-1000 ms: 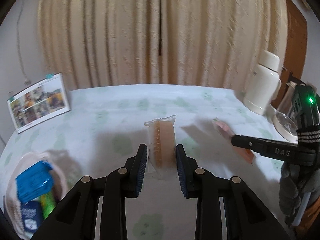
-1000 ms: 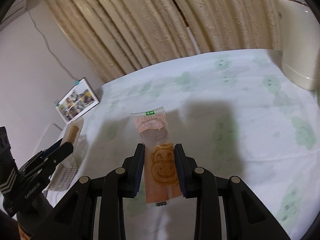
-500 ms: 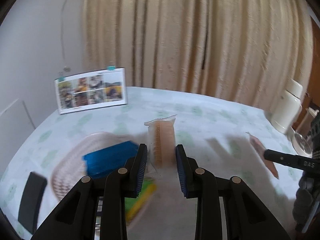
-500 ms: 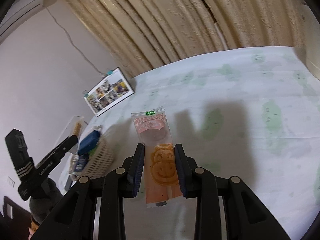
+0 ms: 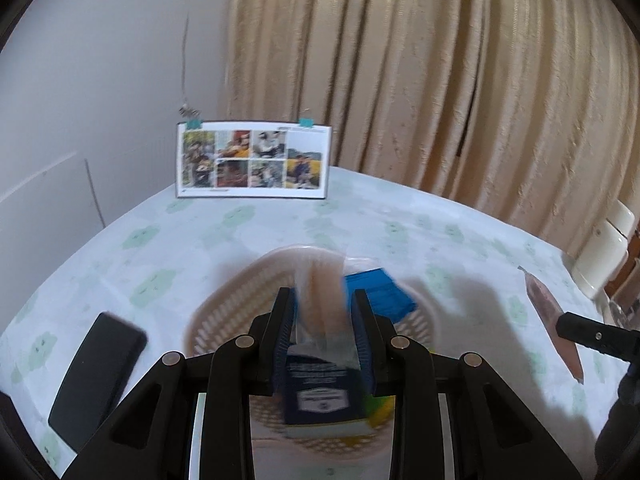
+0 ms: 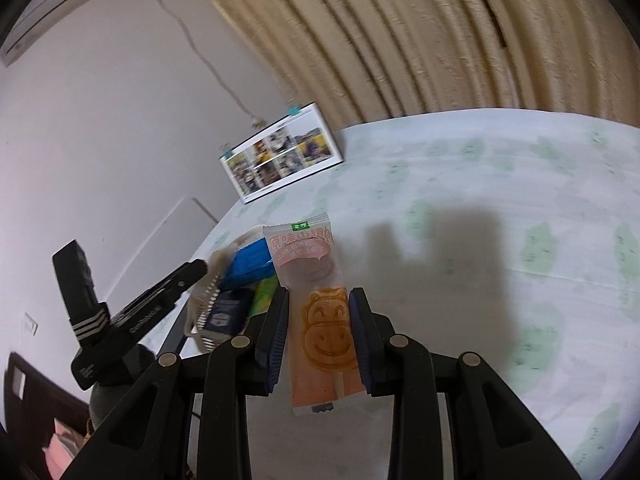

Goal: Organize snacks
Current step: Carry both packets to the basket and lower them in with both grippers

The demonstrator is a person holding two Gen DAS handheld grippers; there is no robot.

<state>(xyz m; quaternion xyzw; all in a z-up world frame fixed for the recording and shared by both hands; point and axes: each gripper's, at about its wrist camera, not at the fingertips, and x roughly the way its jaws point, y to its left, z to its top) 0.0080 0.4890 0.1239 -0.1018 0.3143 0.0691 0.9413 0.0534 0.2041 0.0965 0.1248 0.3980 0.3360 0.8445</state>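
My left claw (image 5: 323,332) is pinching a clear packet of tan biscuits (image 5: 320,300), blurred, and holds it upright directly above the woven basket (image 5: 224,312). In the basket I see a bright blue packet (image 5: 380,294) at the far right, a dark blue packet with a white label (image 5: 320,396) nearer me, and a bit of yellow-green wrapper (image 5: 378,410) beside it. A black flat object (image 5: 96,364) lies on the surface (image 5: 160,248) left of the basket. A photo calendar (image 5: 254,159) stands at the far edge by the wall, with beige curtains (image 5: 440,80) behind it.

My right claw (image 6: 319,334) is pinching a pink-orange snack bar with a smiling hippo face (image 6: 316,308), held up over the surface, to the right of the basket. In the left view I make out that bar edge-on at the right. A cream flask (image 5: 604,252) stands at the far right.
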